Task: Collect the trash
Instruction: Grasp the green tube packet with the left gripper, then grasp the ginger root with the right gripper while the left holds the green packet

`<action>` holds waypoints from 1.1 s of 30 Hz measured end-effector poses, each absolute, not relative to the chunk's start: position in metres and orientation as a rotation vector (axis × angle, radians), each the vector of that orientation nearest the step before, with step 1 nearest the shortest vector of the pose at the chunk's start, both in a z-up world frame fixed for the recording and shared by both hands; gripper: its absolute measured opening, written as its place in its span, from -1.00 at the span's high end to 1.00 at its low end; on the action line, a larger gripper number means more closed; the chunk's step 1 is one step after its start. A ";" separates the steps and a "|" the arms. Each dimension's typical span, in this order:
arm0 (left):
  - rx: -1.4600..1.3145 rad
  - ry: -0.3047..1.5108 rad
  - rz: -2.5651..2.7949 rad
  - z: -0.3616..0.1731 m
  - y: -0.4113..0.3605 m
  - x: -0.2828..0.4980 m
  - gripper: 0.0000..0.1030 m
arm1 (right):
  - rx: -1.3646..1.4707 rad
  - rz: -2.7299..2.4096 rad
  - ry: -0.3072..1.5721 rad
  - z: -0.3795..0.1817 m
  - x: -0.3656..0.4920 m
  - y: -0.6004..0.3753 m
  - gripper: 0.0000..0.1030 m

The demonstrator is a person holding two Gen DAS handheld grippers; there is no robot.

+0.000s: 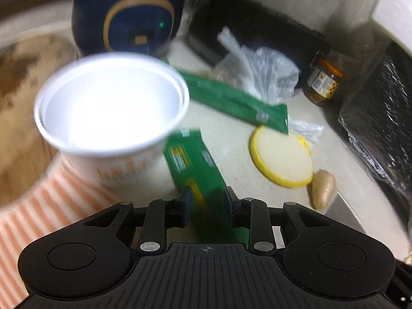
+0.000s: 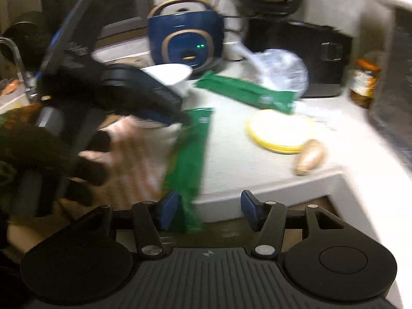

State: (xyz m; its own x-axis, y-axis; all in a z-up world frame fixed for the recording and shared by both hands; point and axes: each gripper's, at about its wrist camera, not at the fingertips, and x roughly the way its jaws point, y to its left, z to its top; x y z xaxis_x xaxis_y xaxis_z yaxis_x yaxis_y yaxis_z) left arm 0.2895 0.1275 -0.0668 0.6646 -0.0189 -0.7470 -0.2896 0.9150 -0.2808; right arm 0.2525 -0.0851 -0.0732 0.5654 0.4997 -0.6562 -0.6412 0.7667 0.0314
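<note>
- the left gripper (image 1: pixel 207 200) is clenched on a green wrapper (image 1: pixel 195 164), both pads pressed against the packet's sides; the wrapper runs forward from the jaws over the bench (image 1: pixel 231 152).
- in the right wrist view the same green wrapper (image 2: pixel 189 154) hangs from the left gripper (image 2: pixel 180 118), its lower end beside the inner face of the right gripper's left finger (image 2: pixel 168 207).
- the right gripper (image 2: pixel 209 208) stands released: its pads are wide apart and only the left one is near the wrapper, the right one has bare space before it.
- a second green wrapper (image 1: pixel 231 97) lies flat toward the back of the bench, one end resting over a yellow-rimmed lid (image 1: pixel 282 155).
- a white paper cup (image 1: pixel 110 103) stands at the left edge of the bench, on a striped cloth (image 1: pixel 51 200), just left of the held wrapper.
- behind the second wrapper sits a crumpled clear plastic bag (image 1: pixel 265 74), touching it.
- a piece of ginger (image 1: pixel 323 189) lies at the front edge, just beside the lid.
- a blue rice cooker (image 1: pixel 128 15) stands at the back, a glass jar (image 1: pixel 323 79) near the back right corner.
</note>
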 end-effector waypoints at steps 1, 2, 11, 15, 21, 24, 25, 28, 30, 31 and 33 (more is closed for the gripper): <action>-0.415 0.854 0.158 -0.070 0.126 0.293 0.40 | -0.214 0.656 0.698 -0.074 0.255 -0.091 -0.06; -0.415 0.868 0.162 -0.071 0.124 0.296 0.37 | -0.200 0.638 0.703 -0.076 0.260 -0.097 -0.06; 0.006 0.922 0.167 -0.074 0.059 0.333 0.06 | -0.086 0.546 0.723 -0.089 0.283 -0.144 -0.07; 0.010 0.918 0.192 -0.076 0.057 0.331 0.05 | -0.082 0.491 0.703 -0.096 0.289 -0.155 -0.07; -0.110 0.931 0.206 -0.078 0.073 0.334 -0.13 | -0.114 0.408 0.666 -0.097 0.305 -0.158 -0.25; -0.093 0.915 0.184 -0.080 0.073 0.331 -0.13 | -0.187 0.350 0.604 -0.090 0.315 -0.151 -0.34; -0.076 0.912 0.173 -0.081 0.071 0.332 -0.12 | -0.195 0.354 0.576 -0.087 0.319 -0.148 -0.38; -0.070 0.896 0.162 -0.081 0.067 0.331 0.01 | -0.155 0.422 0.539 -0.082 0.336 -0.140 -0.53; -0.118 0.870 0.144 -0.081 0.071 0.324 0.23 | -0.100 0.469 0.565 -0.085 0.356 -0.131 -0.53; -0.156 0.860 0.119 -0.081 0.075 0.320 0.31 | -0.075 0.483 0.592 -0.089 0.366 -0.126 -0.53; -0.213 0.847 0.062 -0.081 0.082 0.314 0.42 | -0.056 0.476 0.657 -0.098 0.383 -0.115 -0.37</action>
State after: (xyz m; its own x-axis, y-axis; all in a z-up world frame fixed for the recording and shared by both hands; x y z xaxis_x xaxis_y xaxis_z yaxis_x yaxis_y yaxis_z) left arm 0.3144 0.0823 -0.0806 0.6615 -0.0297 -0.7493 -0.1392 0.9770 -0.1616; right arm 0.3830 -0.1149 -0.0978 0.6888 0.4079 -0.5993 -0.4425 0.8914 0.0982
